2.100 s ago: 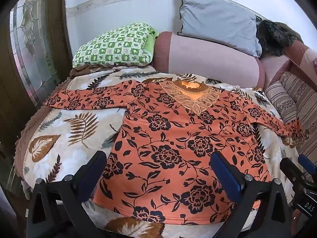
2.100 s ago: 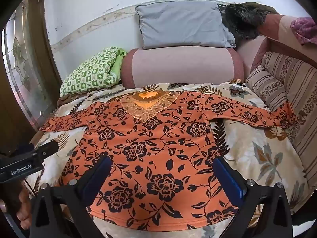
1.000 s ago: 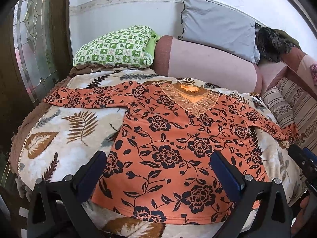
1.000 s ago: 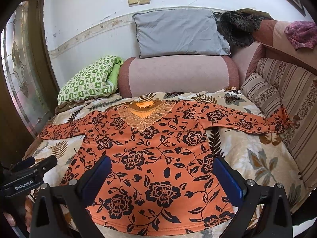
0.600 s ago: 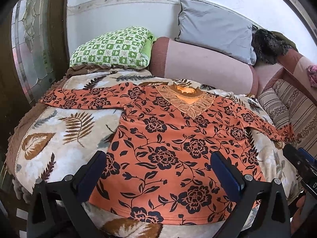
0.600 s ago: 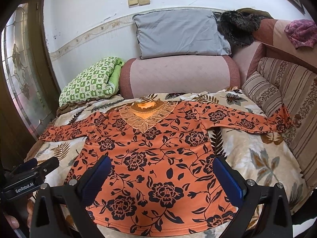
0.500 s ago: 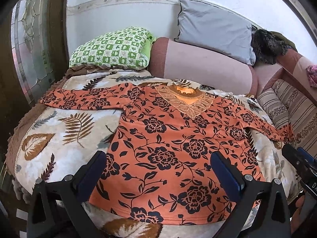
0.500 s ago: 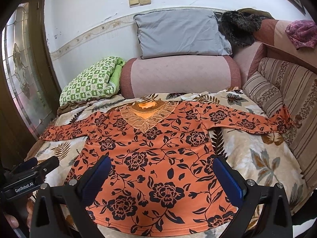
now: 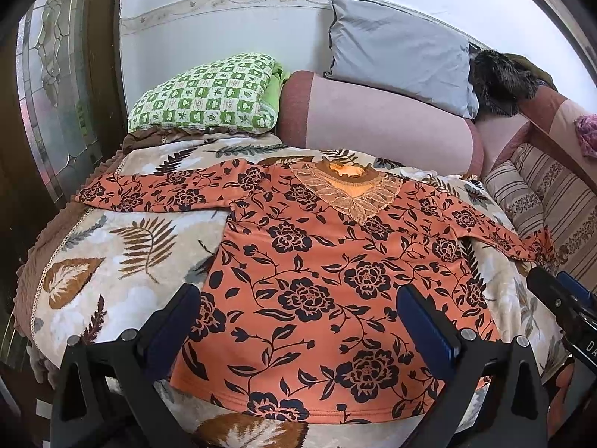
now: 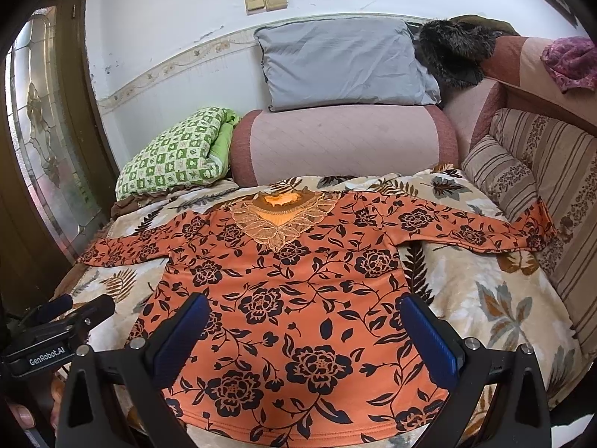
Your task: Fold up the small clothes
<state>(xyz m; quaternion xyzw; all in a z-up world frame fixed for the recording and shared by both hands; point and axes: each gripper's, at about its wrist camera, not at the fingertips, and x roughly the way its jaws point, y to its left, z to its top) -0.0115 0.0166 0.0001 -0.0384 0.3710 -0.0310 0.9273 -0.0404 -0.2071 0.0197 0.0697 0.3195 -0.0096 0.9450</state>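
An orange long-sleeved top with black flowers (image 9: 321, 268) lies flat and spread out on a leaf-patterned blanket (image 9: 123, 254), neck with lace collar (image 9: 347, 190) at the far side, hem toward me. Both sleeves stretch sideways. It also shows in the right wrist view (image 10: 298, 291). My left gripper (image 9: 298, 317) is open and empty above the hem. My right gripper (image 10: 304, 328) is open and empty above the hem too. Each gripper shows at the edge of the other's view.
A pink bolster (image 10: 347, 142), a grey pillow (image 10: 343, 63) and a green checked pillow (image 9: 205, 97) lie behind the top. Striped cushions (image 10: 541, 171) stand at the right. A glass door (image 9: 56, 86) is at the left.
Both cameras have drawn back and risen a little, so the top sits slightly further away. The top has not moved. Both grippers stay open.
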